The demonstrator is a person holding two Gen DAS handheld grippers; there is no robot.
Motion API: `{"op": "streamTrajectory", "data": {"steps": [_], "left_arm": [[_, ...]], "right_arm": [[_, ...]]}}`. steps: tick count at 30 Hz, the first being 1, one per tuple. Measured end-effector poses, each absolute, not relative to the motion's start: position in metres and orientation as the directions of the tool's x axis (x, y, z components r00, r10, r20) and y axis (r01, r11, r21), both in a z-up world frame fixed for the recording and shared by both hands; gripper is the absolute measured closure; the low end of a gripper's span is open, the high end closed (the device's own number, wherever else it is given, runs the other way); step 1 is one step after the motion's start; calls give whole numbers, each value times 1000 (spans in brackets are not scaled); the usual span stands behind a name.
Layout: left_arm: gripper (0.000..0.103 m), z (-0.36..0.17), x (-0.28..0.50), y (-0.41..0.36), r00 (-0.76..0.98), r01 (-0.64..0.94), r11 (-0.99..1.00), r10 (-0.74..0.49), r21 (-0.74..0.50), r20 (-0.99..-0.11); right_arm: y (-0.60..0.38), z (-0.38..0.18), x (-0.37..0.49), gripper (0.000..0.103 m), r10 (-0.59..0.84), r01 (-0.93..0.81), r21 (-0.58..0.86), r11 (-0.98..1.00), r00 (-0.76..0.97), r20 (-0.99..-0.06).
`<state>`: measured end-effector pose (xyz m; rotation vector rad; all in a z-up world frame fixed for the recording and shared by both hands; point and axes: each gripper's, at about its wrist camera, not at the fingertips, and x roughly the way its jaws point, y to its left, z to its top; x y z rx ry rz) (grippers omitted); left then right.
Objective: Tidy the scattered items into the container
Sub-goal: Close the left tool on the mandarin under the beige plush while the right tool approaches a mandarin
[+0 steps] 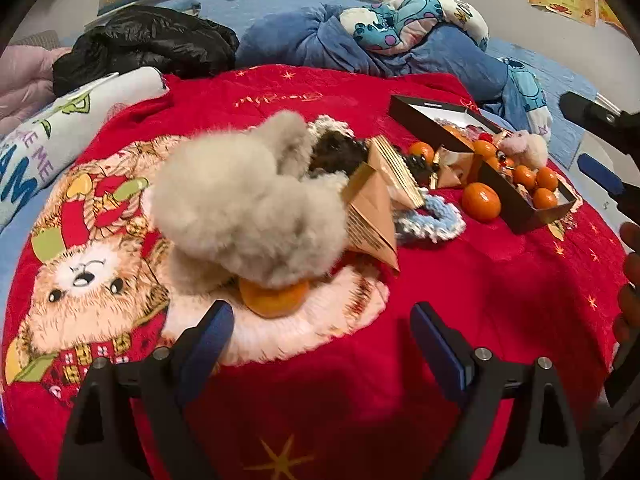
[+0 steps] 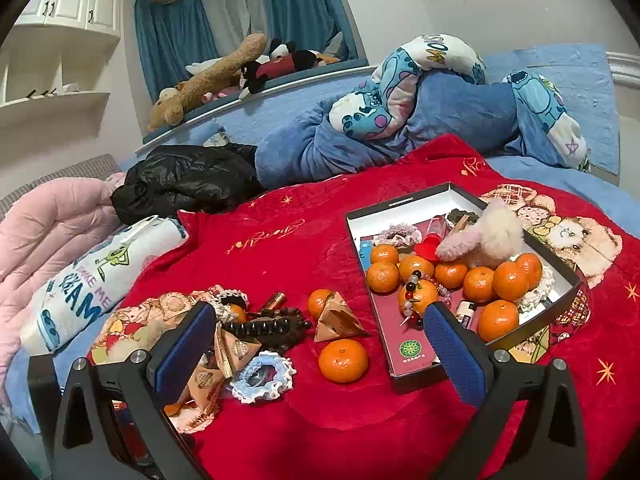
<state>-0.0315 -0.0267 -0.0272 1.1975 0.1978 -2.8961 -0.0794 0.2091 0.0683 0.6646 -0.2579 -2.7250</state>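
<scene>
Red plush blanket (image 2: 320, 432) covers the bed, and that soft ground is probably why the loose things sit where they dropped instead of rolling away. Your left tool (image 1: 322, 332) is spread wide with nothing between its pads, angled down at a mandarin (image 1: 274, 300) that lies half tucked under a grey fluffy toy (image 1: 248, 208); the toy rests on the fruit, so I'd expect you to lift or nudge it first. Just beyond sit pyramid-shaped paper packets (image 1: 372, 208), a blue crocheted scrunchie (image 1: 434, 222) and dark beads, all bunched together. Your right tool (image 2: 316, 340) is likewise released and empty, hovering near a lone mandarin (image 2: 343, 360) that lies beside the black box (image 2: 416, 376). That box, the container, stands open on the blanket to the right and already holds a heap of mandarins (image 2: 452, 276), a pale plush toy (image 2: 490, 236), a bead string and small bottles, so the job looks roughly half done. The nearest corner of the box looks clear, which suits a short carry for the lone fruit.
</scene>
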Motion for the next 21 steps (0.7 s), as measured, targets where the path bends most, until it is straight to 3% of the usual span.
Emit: {"op": "streamTrajectory", "data": {"steps": [6,11,13,16,21], "left_arm": [[13,-27,-38,-30,-723,60,-994,18,-88,-690],[26,-32,-42,-30,-709,71,-996,-15,-50,-705],[43,-34,-45,-32,-698,88,-995,-33,-40,-715],[50,-36,-48,-37,-691,105,-993,-42,-43,-721],[50,-38,-51,-40,-685,116,-992,-45,-49,-727]], "right_arm": [[210,69,-79,0,-366,276,263,-925,-833,-415],[212,71,-78,0,-366,273,268,-924,-837,-408],[213,70,-79,0,-369,273,274,-922,-833,-412],[213,71,-79,0,-378,278,283,-918,-828,-413],[213,71,-78,0,-380,281,282,-917,-829,-411]]}}
